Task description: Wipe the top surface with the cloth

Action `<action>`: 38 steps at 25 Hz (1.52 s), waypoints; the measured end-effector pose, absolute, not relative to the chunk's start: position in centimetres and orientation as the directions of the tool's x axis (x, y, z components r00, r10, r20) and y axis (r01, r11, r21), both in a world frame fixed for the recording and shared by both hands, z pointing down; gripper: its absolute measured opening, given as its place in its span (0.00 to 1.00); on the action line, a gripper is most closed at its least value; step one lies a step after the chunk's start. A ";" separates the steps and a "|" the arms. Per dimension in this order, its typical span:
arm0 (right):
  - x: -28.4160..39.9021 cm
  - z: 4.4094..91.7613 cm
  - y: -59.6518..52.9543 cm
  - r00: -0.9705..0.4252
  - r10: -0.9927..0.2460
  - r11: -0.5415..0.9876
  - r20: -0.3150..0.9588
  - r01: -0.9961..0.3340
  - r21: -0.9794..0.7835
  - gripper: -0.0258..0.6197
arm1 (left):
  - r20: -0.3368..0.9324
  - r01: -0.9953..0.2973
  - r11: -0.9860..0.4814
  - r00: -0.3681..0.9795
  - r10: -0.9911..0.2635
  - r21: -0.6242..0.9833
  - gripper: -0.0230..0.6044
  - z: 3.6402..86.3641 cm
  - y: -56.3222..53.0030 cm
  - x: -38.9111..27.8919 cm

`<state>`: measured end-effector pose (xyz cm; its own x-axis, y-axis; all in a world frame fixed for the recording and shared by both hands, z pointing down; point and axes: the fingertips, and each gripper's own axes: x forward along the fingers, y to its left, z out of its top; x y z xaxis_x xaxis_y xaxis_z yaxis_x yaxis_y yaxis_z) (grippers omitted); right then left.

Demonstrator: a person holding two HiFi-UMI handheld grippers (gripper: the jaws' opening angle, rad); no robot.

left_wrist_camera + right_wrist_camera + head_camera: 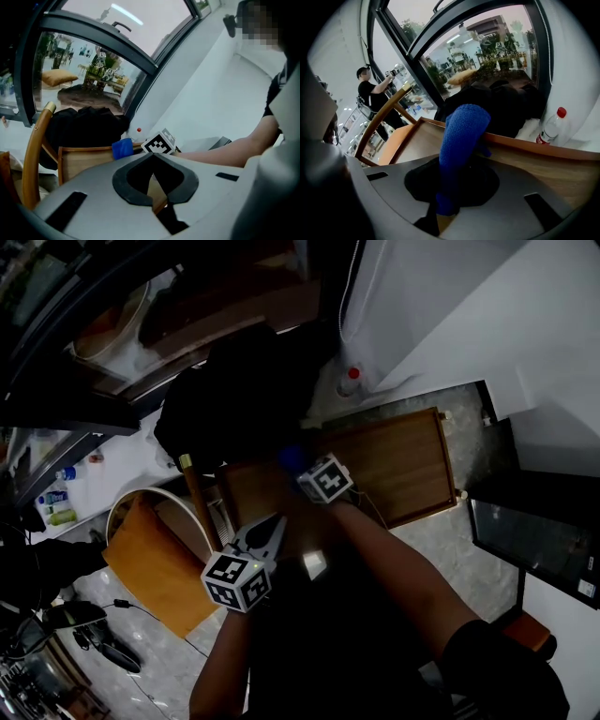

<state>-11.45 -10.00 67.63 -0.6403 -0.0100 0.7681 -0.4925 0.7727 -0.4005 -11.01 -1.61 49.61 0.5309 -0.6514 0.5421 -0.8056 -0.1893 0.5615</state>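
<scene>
A blue cloth (292, 457) hangs from my right gripper (307, 469), which is shut on it at the near-left part of the wooden top (403, 460) with its raised rim. In the right gripper view the cloth (461, 136) stands up between the jaws of the right gripper (454, 180), over the wood (562, 173). My left gripper (271, 527) sits lower left of it, off the top's left end, its jaws shut with nothing between them. The left gripper view shows that gripper (153, 159) facing the cloth (123, 148) and the right gripper's marker cube (160, 142).
A wooden chair (199, 507) with an orange cushion (155, 568) stands left of the top. A black bag (244, 390) lies behind it by the window. A water bottle (349, 381) stands at the wall. A person (370, 86) stands far off. A dark panel (534, 540) is at right.
</scene>
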 end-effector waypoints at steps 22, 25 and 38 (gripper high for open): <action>1.0 68.1 -18.4 -0.616 -0.145 0.697 0.774 -0.619 -0.363 0.15 | 0.581 -0.783 -0.271 0.604 -0.546 0.560 0.05 51.1 -3.9 -2.6; 2.2 68.6 -19.1 -0.608 -0.151 0.704 0.780 -0.620 -0.347 0.15 | 0.589 -0.790 -0.272 0.597 -0.544 0.549 0.05 50.9 -4.1 -2.5; 8.9 67.8 -23.0 -0.579 -0.234 0.658 0.781 -0.686 -0.312 0.15 | 0.612 -0.802 -0.239 0.579 -0.539 0.548 0.05 51.1 -3.7 -3.0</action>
<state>8.88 -23.01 67.82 -0.5789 -0.2336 0.7812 -0.6858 0.6577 -0.3115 -2.98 -3.66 51.05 0.5791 -0.5390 0.6117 -0.8016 -0.2394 0.5478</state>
